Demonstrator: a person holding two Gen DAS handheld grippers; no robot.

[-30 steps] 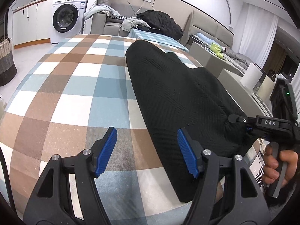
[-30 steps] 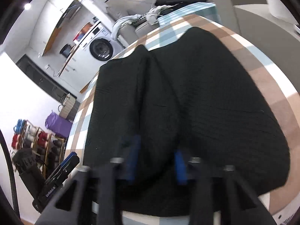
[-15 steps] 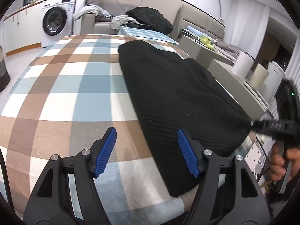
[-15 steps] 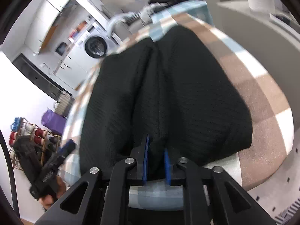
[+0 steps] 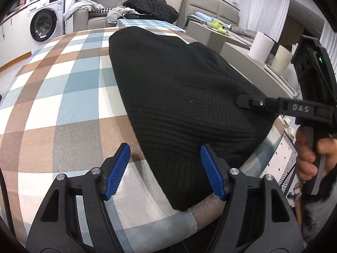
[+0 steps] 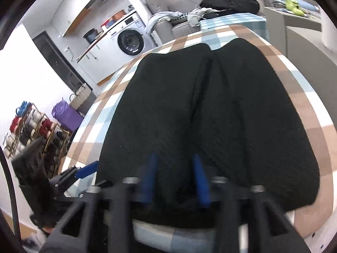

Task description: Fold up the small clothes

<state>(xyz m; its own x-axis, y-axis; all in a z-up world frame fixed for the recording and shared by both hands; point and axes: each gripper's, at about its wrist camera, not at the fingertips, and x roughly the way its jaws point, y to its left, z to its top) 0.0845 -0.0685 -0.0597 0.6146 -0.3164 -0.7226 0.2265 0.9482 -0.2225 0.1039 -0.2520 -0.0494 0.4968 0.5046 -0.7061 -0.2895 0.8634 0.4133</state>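
A black knit garment (image 5: 179, 97) lies flat on the checked table (image 5: 63, 97), with a fold line running lengthwise down its middle in the right wrist view (image 6: 206, 113). My left gripper (image 5: 165, 168) is open and empty, hovering above the garment's near left corner. My right gripper (image 6: 174, 177) is open over the garment's near hem, its blue fingers (image 6: 150, 177) apart and holding nothing. In the left wrist view the right gripper reaches over the garment's right edge. The left gripper's blue finger shows at the left of the right wrist view (image 6: 86, 169).
A sofa with a black clothes pile (image 5: 151, 6) stands beyond the table. A washing machine (image 5: 45, 24) is at the far left. A grey counter with paper rolls (image 5: 261, 46) runs along the right. A shoe rack (image 6: 31, 126) stands on the floor.
My right gripper was shut on the garment's hem half a second ago and has now opened and let it go. The left gripper stayed open and shifted a little.
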